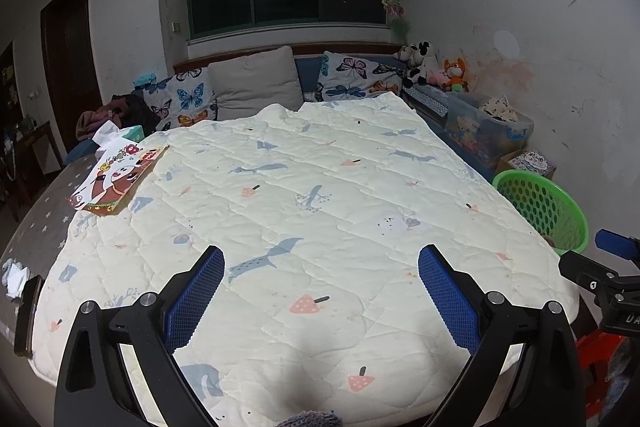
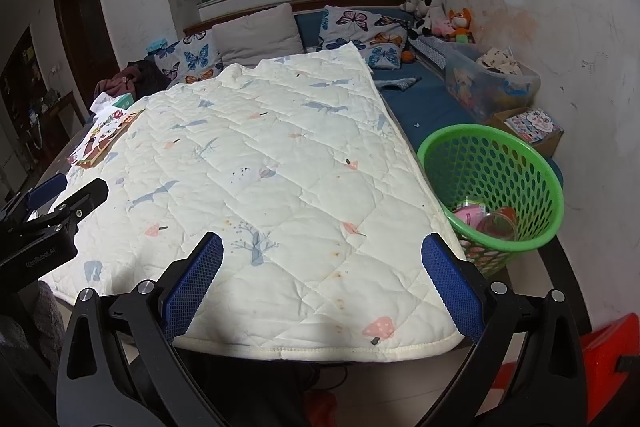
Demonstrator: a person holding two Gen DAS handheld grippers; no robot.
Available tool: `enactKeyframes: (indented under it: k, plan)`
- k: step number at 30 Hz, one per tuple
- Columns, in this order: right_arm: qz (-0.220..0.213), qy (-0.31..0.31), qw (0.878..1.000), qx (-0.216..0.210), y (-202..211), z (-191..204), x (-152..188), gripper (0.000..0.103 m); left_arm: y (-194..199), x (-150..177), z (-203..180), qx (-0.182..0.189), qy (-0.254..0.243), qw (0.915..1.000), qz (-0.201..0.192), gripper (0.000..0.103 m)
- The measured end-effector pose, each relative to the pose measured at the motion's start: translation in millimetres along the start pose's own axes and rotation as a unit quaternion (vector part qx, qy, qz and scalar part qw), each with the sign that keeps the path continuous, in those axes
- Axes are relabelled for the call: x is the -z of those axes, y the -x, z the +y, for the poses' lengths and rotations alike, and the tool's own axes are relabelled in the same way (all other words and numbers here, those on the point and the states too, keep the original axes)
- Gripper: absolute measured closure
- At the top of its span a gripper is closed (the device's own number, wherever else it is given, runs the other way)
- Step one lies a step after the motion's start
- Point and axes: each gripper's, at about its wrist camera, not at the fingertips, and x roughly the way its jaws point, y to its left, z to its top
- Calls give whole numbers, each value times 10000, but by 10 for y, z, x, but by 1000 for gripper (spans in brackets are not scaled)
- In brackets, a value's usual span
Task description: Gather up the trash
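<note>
Green basket (image 2: 496, 187), at the quilt's (image 2: 260, 167) right edge, has pink and clear trash (image 2: 490, 219) lying inside. I see my left gripper (image 1: 320, 299) and right gripper (image 2: 322, 291) both spread wide, empty, above the near quilt.

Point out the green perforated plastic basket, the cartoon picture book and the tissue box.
green perforated plastic basket (image 2: 516, 163), right wrist view, far inner wall.
cartoon picture book (image 1: 120, 179), left wrist view, cover centre.
tissue box (image 1: 134, 133), left wrist view, teal side.

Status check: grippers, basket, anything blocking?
Left gripper open, empty. Right gripper open, empty. Green basket holds trash, beside quilt. Nothing blocking.
</note>
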Motion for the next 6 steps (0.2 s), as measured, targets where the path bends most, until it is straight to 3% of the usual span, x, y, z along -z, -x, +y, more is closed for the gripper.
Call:
enactKeyframes:
  k: [6]
  plan:
    - [-8, -7, 10000, -3, -5, -1, -5, 4, -7, -2, -6, 0, -21, 10000, -3, 9]
